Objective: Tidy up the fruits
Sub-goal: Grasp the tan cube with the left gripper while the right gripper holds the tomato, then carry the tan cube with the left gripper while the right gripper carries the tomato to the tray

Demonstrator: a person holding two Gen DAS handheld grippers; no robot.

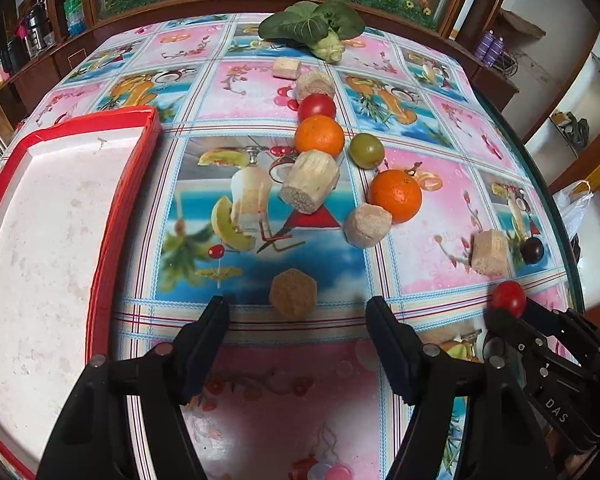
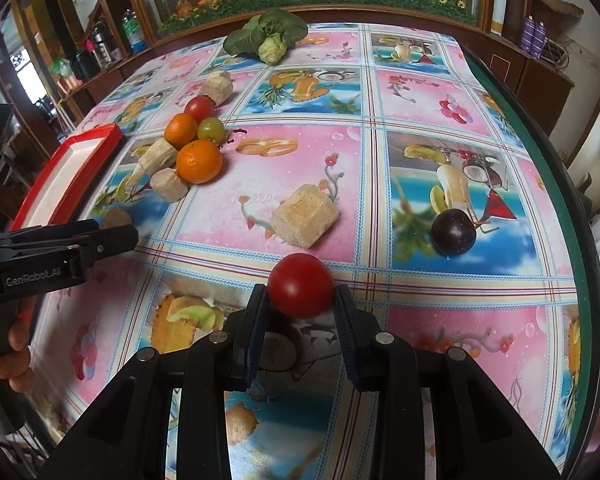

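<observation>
Red-rimmed tray point(image 1: 132, 184) lies at the left in the left wrist view. The left gripper point(image 1: 296, 308) has its jaws apart around a brown hexagonal piece point(image 1: 293, 292) on the table point(image 1: 452, 272), pads not touching it. Beyond lie two oranges point(image 1: 319, 135), a tomato point(image 1: 317, 107) and a green fruit point(image 1: 366, 150).

From the right wrist, the right gripper point(image 2: 302, 300) is clamped on a red tomato point(image 2: 300, 284), with a dark plum point(image 2: 454, 232) nearby to the right.

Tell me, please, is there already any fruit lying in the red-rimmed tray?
No: the red-rimmed tray shows only its bare white floor in the left wrist view, with the fruit on the tablecloth.
</observation>
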